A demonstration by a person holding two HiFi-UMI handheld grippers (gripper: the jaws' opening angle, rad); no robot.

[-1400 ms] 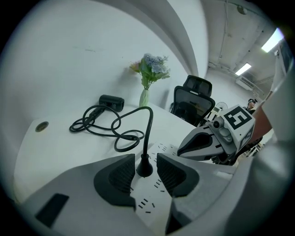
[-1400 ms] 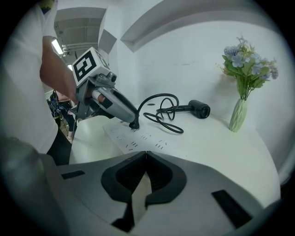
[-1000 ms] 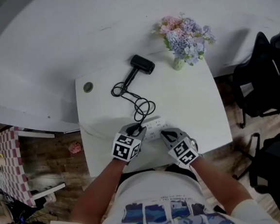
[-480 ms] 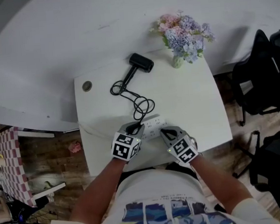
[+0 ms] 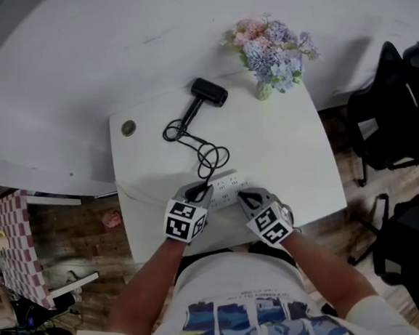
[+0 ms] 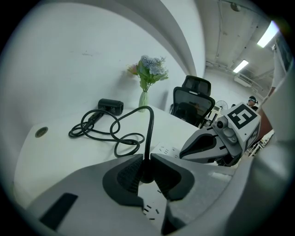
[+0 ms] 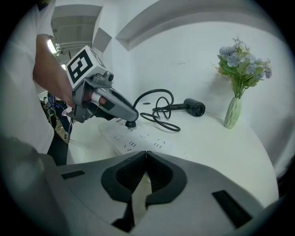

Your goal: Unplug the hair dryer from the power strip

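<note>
On one white plastic power strip (image 7: pixel 143 138), the left gripper (image 6: pixel 148 154) has just closed onto one black plug (image 6: pixel 147 175); the right gripper's (image 7: pixel 146 152) jaws meet empty

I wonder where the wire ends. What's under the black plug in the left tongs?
The white power strip lies under the plug. The left tongs have just been closing and pinch the plug. Its prongs are covered and can't be seen.

a white table (image 5: pixel 296 155) stands by the wall. pink and blue flowers (image 5: pixel 270 45) stand in a little green vase (image 5: pixel 264 90) at one far corner. a small round cap (image 5: pixel 128 128) sits near the other. black chairs (image 5: pixel 394 110) stand beside the table.
</note>
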